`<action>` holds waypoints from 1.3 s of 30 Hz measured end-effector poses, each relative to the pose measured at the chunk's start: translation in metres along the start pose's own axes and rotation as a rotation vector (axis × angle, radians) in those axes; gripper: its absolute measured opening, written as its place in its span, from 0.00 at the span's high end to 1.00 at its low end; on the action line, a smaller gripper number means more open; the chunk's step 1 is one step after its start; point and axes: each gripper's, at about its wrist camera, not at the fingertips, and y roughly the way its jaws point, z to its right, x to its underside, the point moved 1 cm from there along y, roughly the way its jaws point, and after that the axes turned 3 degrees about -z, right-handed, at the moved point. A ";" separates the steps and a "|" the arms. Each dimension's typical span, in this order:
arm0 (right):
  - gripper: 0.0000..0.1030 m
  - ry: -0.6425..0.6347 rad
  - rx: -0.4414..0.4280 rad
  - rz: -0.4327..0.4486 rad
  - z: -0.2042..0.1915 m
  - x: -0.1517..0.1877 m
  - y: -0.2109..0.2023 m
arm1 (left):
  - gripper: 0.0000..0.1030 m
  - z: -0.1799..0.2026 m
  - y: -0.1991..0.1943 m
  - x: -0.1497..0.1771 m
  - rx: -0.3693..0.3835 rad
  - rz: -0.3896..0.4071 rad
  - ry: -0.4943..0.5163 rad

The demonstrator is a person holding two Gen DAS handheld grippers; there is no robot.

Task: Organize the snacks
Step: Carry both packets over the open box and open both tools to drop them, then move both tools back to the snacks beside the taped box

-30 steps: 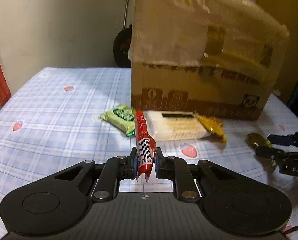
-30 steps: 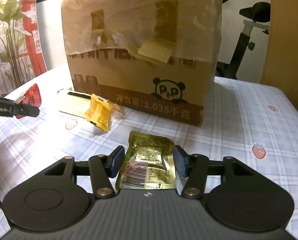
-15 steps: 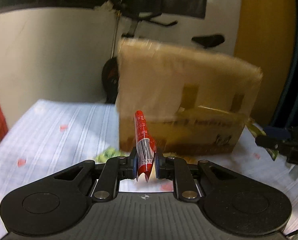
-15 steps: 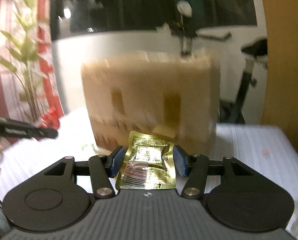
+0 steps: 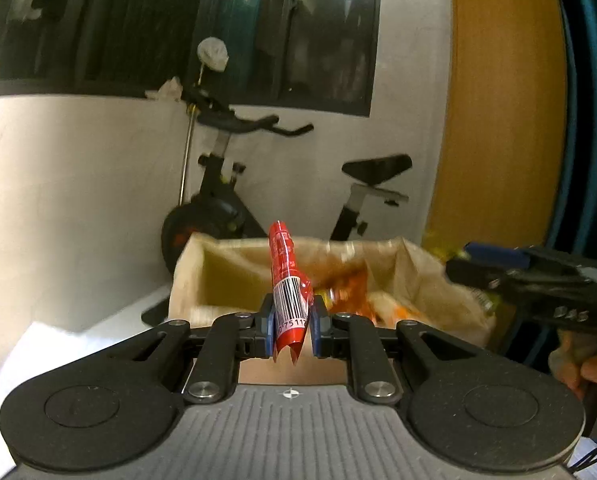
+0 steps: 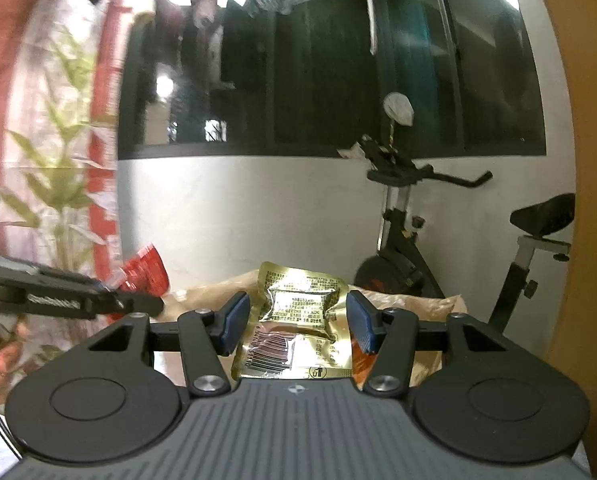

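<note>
Red snack stick [image 5: 286, 280] and gold packet [image 6: 298, 320] sit pinched in left [image 5: 291, 322] and right hand-held gripper [image 6: 297, 320], above open box [image 5: 226, 276].

Left wrist view: from behind left gripper [image 5: 291, 322], facing forward, slightly downward, close over open cardboard box [image 5: 222, 276]; exercise bike [image 5: 234, 200] and dark window [image 5: 178, 28] beyond. Right gripper [image 5: 510, 276] entering at right edge.

Right wrist view: from behind right gripper [image 6: 297, 318], facing near level, box rim [image 6: 430, 304] low in frame. Left gripper [image 6: 98, 300] at left edge.

Shared: box, exercise bike [image 6: 402, 240], window [image 6: 318, 80], each other's gripper.
</note>
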 end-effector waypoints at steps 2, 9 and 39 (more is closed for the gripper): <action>0.46 0.019 0.018 -0.032 0.011 -0.006 0.023 | 0.83 0.000 0.018 -0.014 0.000 0.000 0.000; 0.45 0.086 0.080 -0.149 0.037 -0.005 0.071 | 0.82 0.002 0.072 -0.044 -0.020 -0.055 -0.020; 0.06 0.111 0.107 -0.136 -0.007 0.028 -0.009 | 0.10 -0.013 -0.004 -0.004 -0.126 -0.068 0.001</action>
